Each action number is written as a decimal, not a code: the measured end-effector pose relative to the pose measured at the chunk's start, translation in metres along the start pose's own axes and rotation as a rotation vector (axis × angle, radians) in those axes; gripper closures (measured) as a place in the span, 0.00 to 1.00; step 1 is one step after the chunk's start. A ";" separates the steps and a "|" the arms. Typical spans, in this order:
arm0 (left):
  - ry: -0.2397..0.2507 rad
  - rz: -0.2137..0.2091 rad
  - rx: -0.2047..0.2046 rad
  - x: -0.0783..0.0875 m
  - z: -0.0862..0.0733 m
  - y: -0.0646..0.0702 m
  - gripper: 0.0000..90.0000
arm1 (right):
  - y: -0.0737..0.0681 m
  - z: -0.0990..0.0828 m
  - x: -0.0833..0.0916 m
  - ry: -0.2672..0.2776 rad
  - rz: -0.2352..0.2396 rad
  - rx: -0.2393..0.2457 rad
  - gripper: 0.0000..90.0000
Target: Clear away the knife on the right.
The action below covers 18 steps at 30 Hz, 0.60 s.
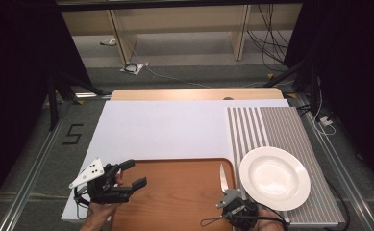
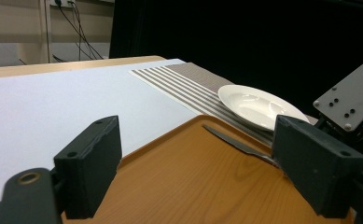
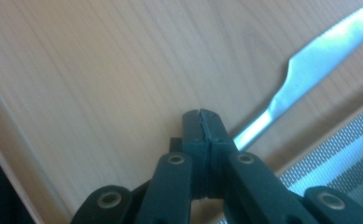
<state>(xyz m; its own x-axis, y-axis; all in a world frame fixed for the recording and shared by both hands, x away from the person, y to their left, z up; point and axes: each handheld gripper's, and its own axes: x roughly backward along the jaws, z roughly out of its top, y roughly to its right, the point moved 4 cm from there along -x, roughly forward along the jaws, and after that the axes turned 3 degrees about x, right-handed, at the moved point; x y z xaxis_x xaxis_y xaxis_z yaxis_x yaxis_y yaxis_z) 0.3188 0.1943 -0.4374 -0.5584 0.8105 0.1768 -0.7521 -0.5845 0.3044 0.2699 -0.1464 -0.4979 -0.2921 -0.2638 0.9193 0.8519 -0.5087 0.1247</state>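
right gripper jaws closed together over the knife handle on the wooden tray; left gripper wide open, empty

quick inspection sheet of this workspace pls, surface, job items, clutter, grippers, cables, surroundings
surface: wooden tray at the near edge of a white table sheet; striped placemat to its right
job's things: knife lying along the tray's right edge, blade pointing away from the person; empty white plate on the placemat
clutter: nothing seen on the table
grippers: left gripper open over the tray's left side, holding nothing; right gripper shut, handle end of the knife hidden behind its jaws, grip unclear
cables: cable trailing from the right gripper; floor cables beyond the table
surroundings: black curtains at both sides, wooden shelving behind
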 end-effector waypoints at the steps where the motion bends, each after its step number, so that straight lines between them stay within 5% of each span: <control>1: 0.000 0.000 0.000 0.000 0.000 0.000 0.18 | 0.001 -0.001 0.000 0.002 0.000 -0.001 1.00; 11: 0.000 0.000 0.001 0.000 0.000 0.000 0.18 | 0.006 -0.006 0.005 0.029 -0.021 -0.029 0.95; 18: -0.001 -0.003 0.000 -0.001 0.000 0.001 0.18 | 0.017 -0.001 0.016 0.206 -0.085 -0.075 0.72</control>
<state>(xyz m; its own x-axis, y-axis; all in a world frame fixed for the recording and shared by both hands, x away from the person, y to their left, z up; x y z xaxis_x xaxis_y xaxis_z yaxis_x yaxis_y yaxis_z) 0.3189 0.1932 -0.4376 -0.5558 0.8122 0.1772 -0.7535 -0.5822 0.3053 0.2792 -0.1601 -0.4816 -0.4504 -0.3748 0.8103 0.7880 -0.5935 0.1635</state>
